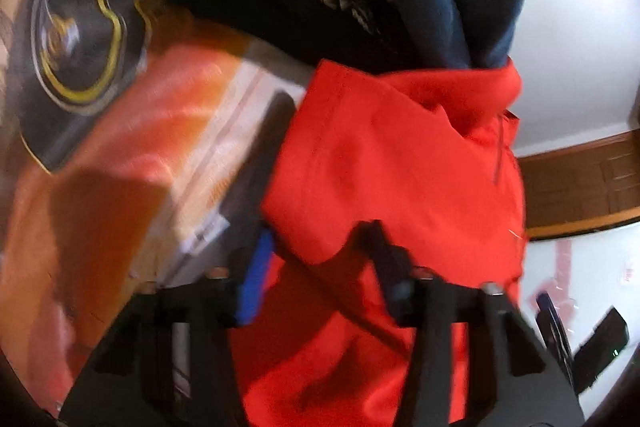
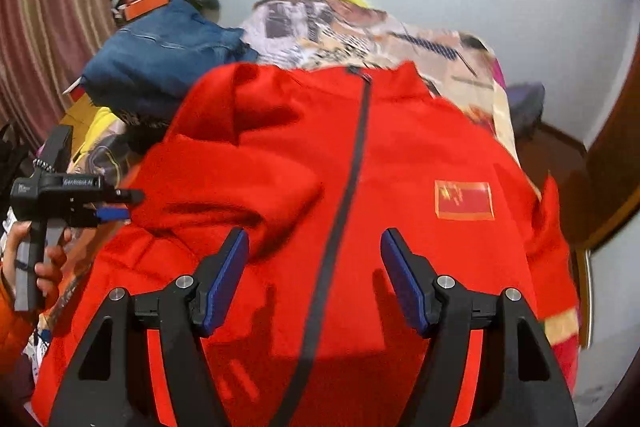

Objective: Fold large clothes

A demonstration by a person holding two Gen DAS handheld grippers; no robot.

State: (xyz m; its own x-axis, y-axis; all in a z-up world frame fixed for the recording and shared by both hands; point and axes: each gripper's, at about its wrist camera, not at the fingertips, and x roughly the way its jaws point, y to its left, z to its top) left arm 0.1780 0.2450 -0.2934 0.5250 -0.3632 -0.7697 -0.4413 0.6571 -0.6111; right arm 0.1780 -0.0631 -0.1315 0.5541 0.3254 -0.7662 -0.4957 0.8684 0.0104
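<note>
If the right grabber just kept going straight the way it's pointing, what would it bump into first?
Most likely the red jacket. The right gripper has its jaws open and empty, and the jacket's front with the dark zipper lies spread right ahead of them. How far off the cloth is, the picture doesn't show.

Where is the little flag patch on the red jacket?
In the right wrist view, the flag patch sits on the red jacket, right of the dark zipper, just above the right gripper.
</note>
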